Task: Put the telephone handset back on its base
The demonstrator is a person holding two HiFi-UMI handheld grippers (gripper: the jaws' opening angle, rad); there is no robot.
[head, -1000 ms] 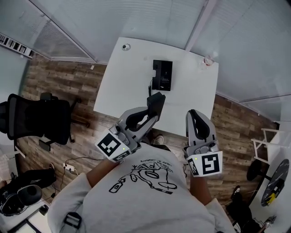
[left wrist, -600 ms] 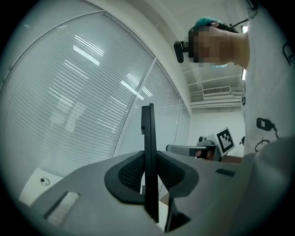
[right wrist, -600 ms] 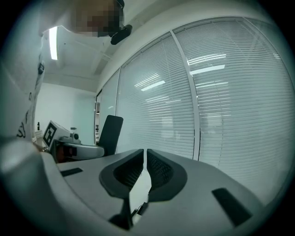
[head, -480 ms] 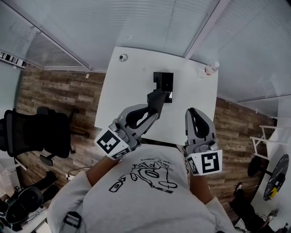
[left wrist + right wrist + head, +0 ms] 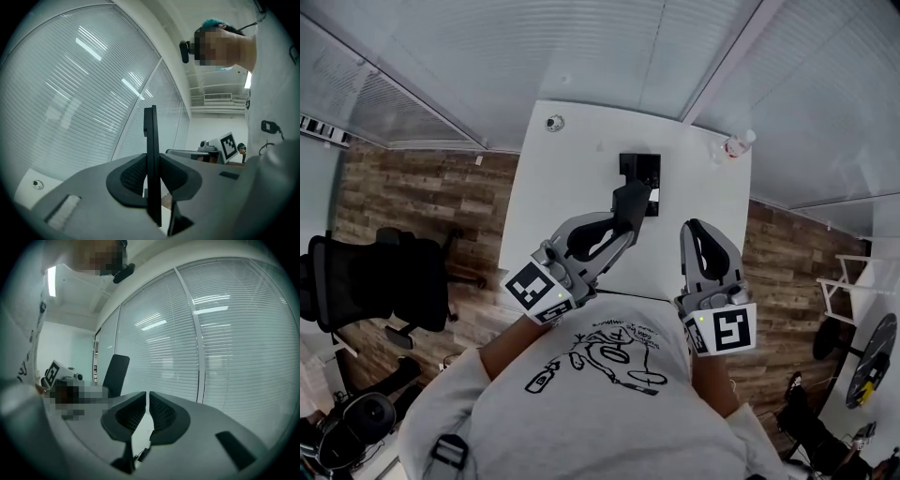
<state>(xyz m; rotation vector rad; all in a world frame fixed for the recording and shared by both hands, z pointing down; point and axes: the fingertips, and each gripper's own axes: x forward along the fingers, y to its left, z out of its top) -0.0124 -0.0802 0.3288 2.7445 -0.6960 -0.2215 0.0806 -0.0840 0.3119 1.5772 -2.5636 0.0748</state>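
The black telephone base (image 5: 639, 169) sits at the middle back of the white table (image 5: 562, 202). My left gripper (image 5: 622, 223) is shut on the black handset (image 5: 630, 201), holding it above the table just in front of the base, its far end overlapping the base's near edge. In the left gripper view the handset (image 5: 152, 140) stands edge-on as a thin dark slab clamped between the pads of that gripper (image 5: 152, 176). My right gripper (image 5: 697, 236) hovers over the table's near right part. Its jaws (image 5: 147, 401) are shut and hold nothing.
A small round object (image 5: 554, 122) lies at the table's back left corner and a small pinkish item (image 5: 733, 145) at the back right. A thin cable (image 5: 628, 296) runs along the near table edge. A black office chair (image 5: 375, 281) stands on the wooden floor at left. Blinds enclose the far side.
My left gripper has carried the handset forward and slightly right, from the table's near half up to the base's front edge. The right gripper has barely moved.
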